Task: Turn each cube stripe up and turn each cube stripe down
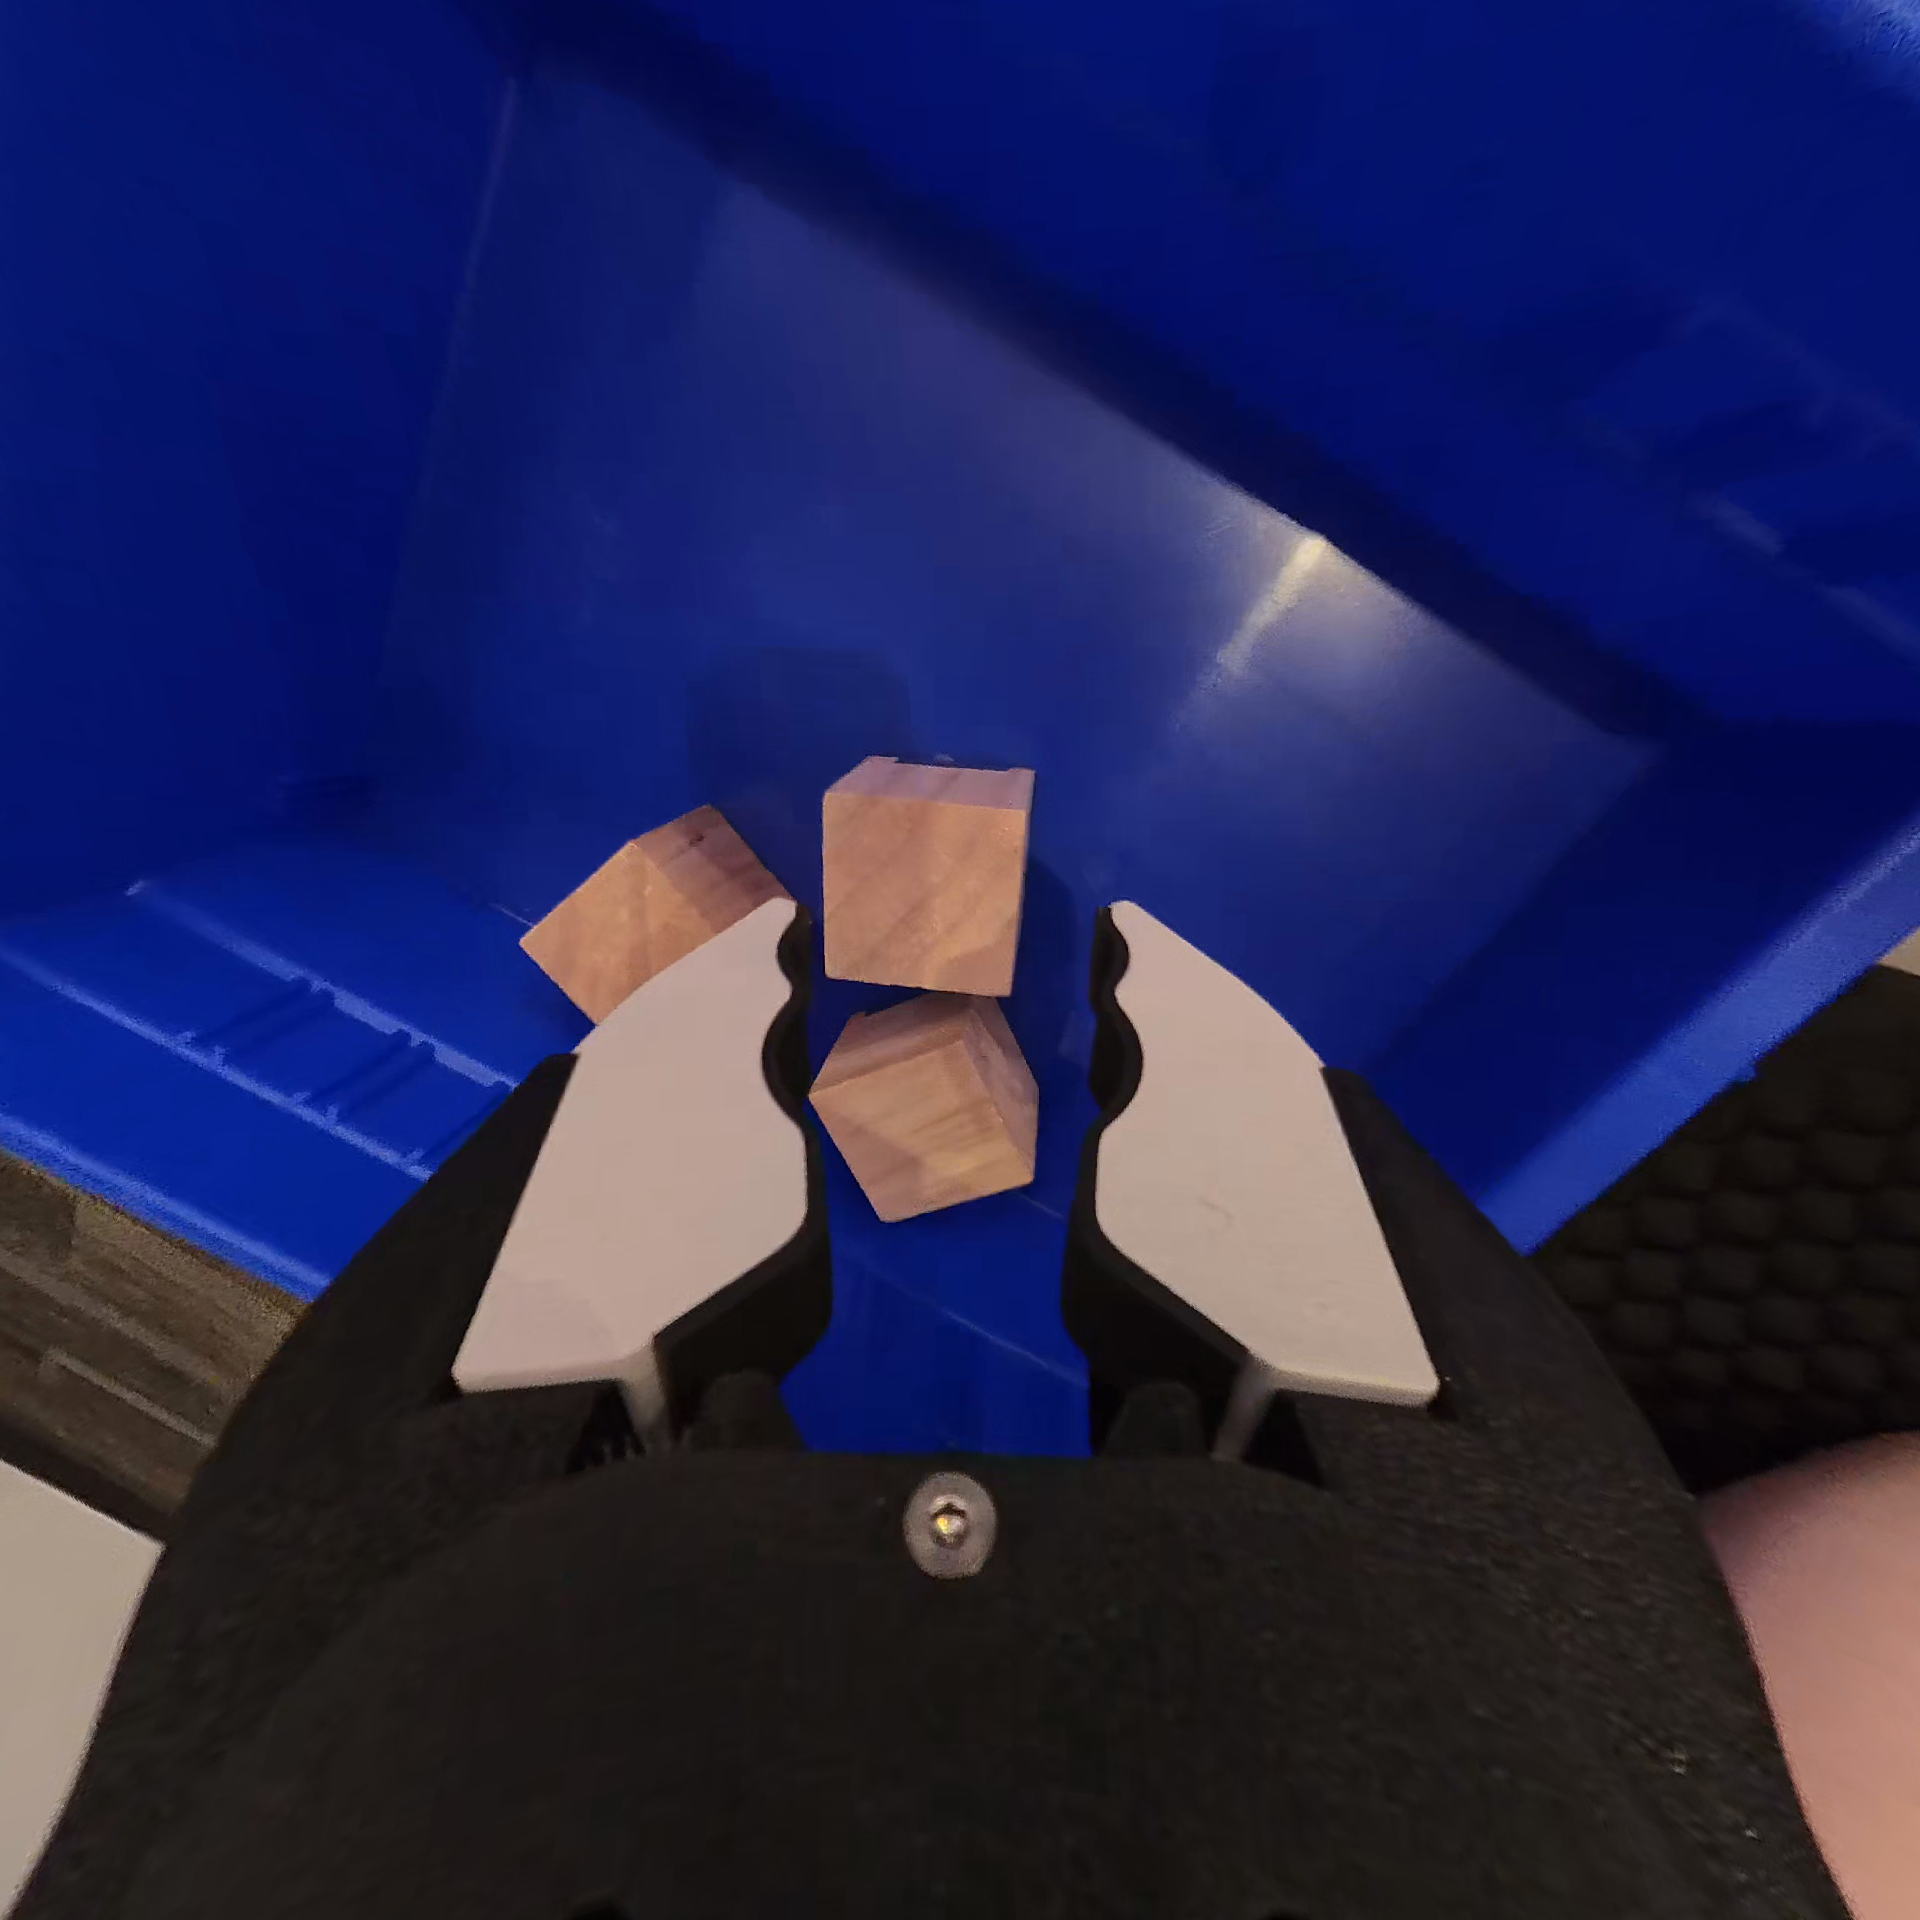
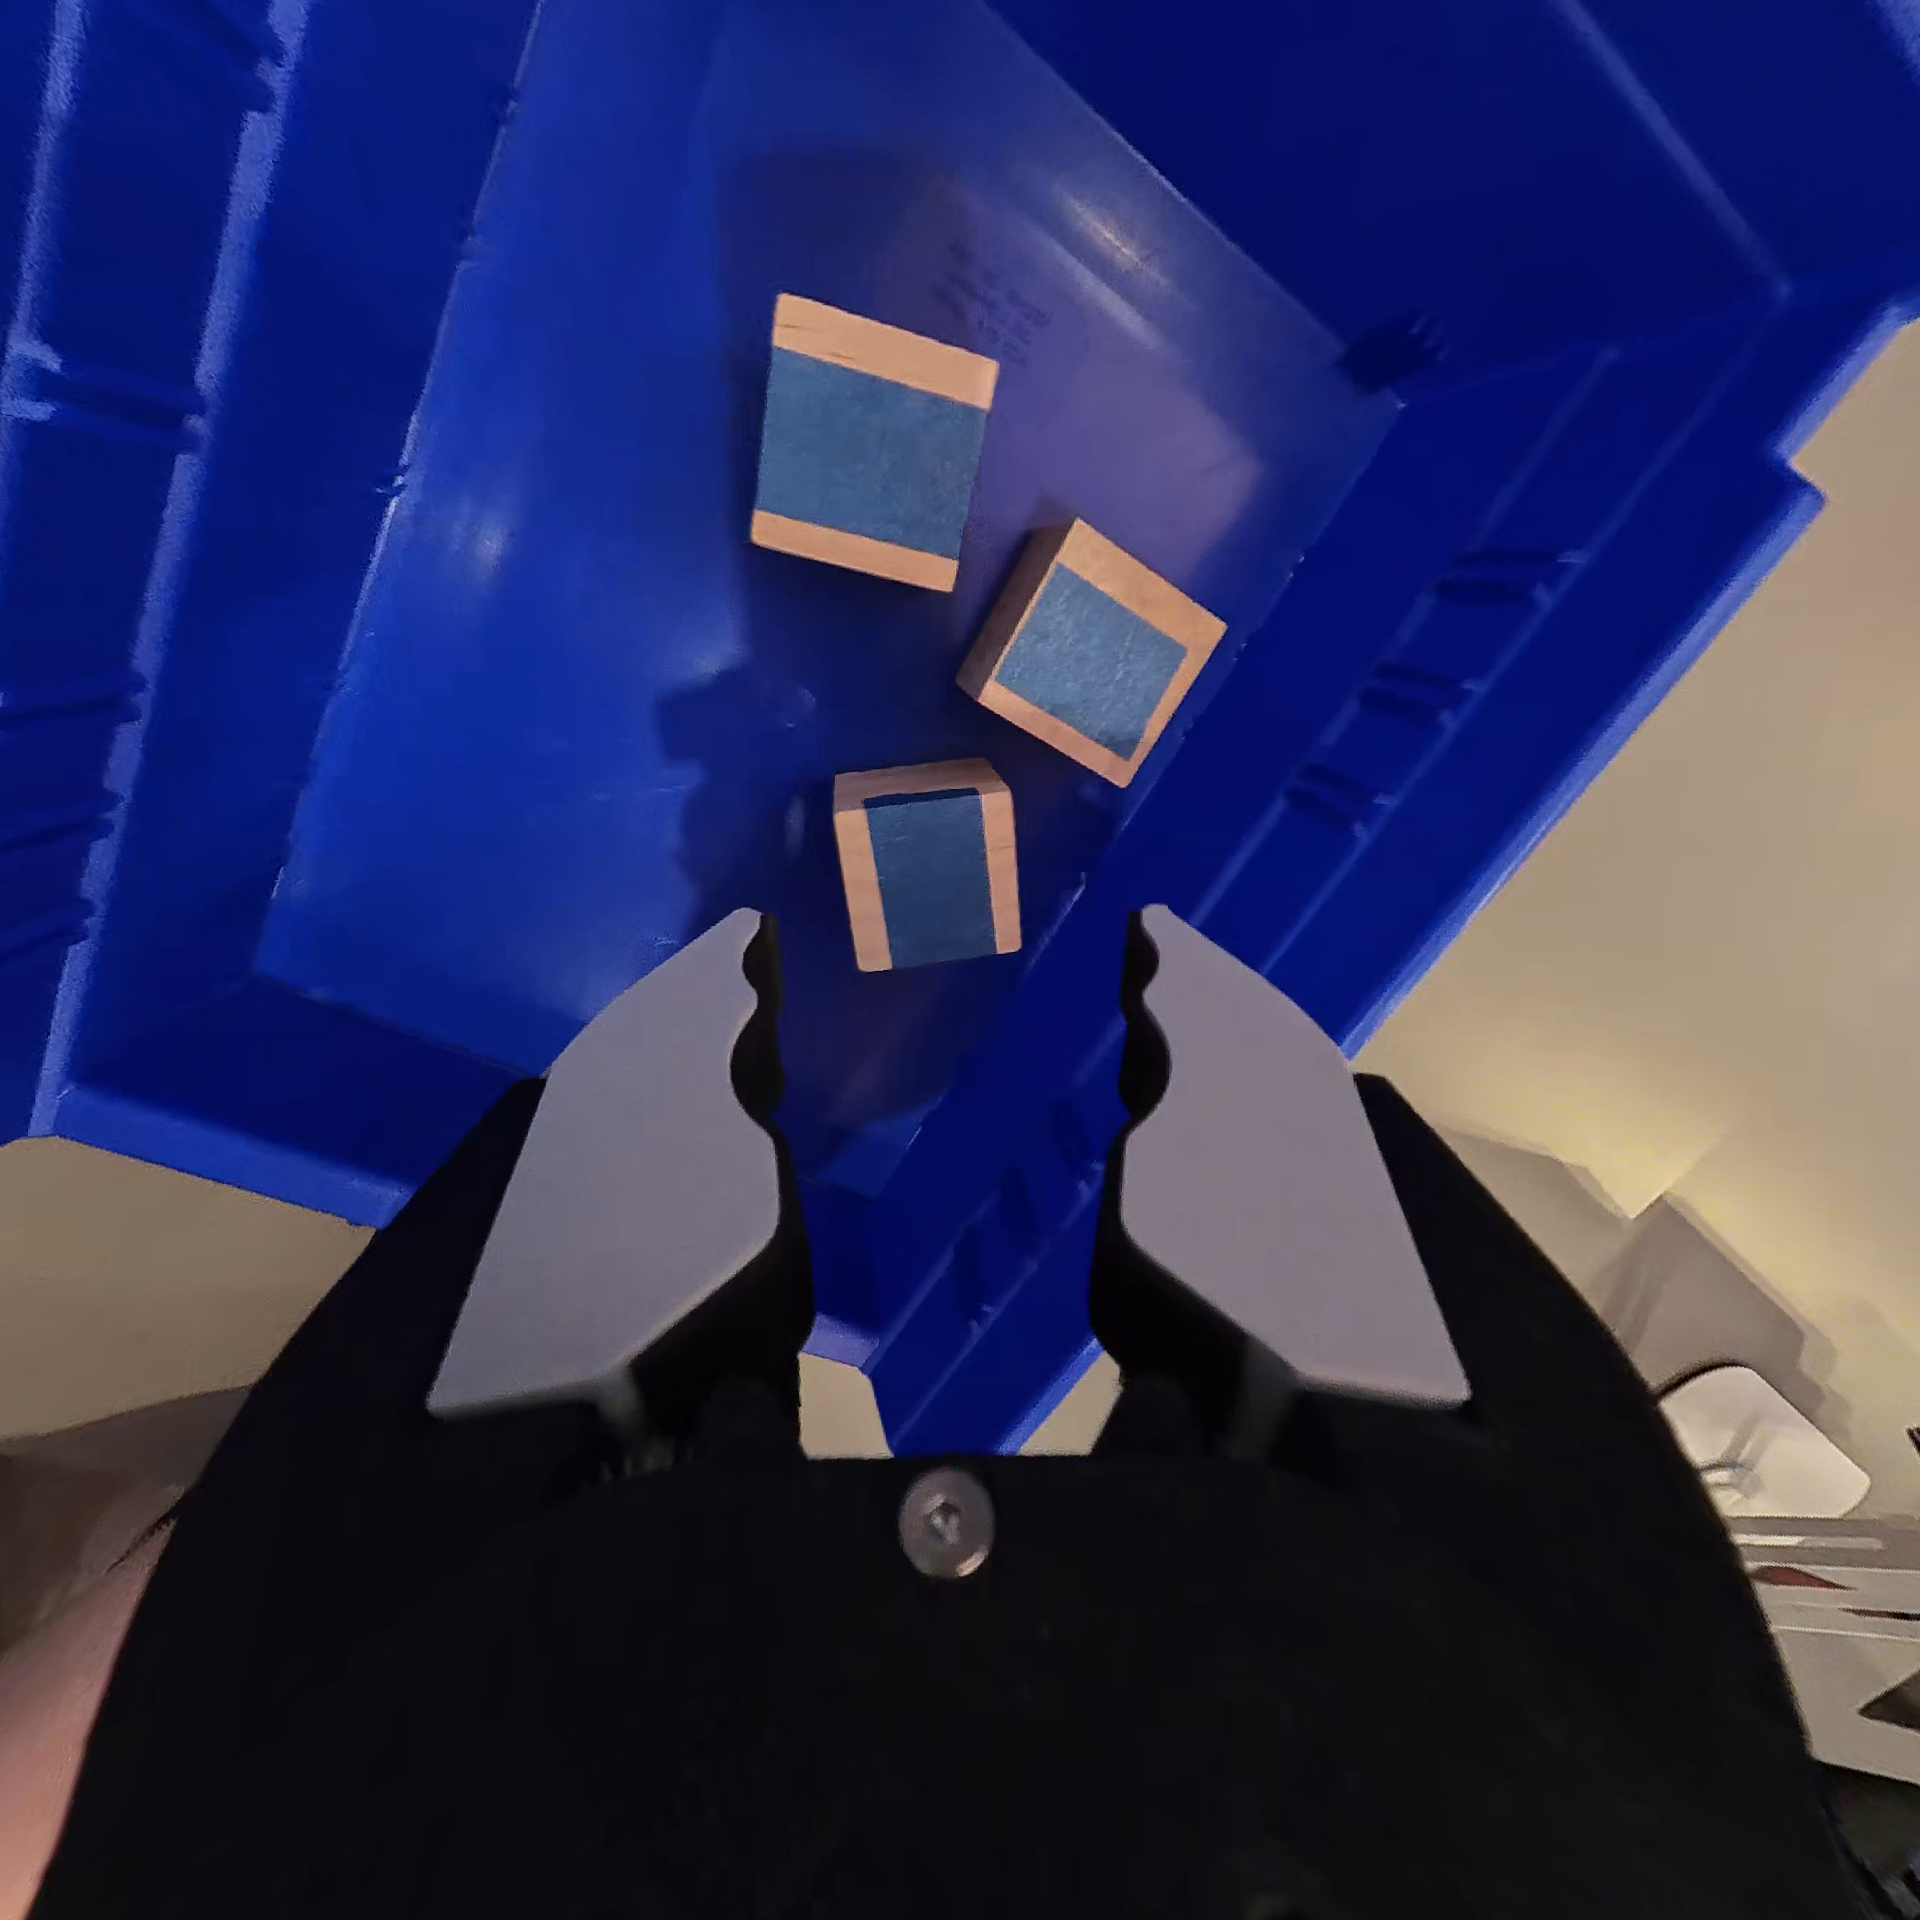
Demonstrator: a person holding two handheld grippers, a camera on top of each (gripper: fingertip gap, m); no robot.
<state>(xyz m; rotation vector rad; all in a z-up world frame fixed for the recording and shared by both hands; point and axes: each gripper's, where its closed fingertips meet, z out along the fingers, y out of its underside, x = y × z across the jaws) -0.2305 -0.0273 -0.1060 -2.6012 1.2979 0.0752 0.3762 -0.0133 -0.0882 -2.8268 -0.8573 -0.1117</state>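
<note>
Bare blue bin floor (image 2: 499, 727) left of three cubes (image 2: 925, 868); bin wall (image 2: 1403, 727) close on right.

Blue bin (image 2: 436, 727) — three cubes (image 2: 925, 868) inside

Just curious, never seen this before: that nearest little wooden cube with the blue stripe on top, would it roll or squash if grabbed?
The cube looks like solid wood, so probably stiff. Flat faces suggest sliding or tipping, not rolling. Its bare sides likely grip well.

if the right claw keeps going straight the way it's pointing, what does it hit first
Probably the nearest striped cube, lying stripe up just ahead of the open right claw; depth is uncertain, so it might meet the blue bin floor beside it.
</note>
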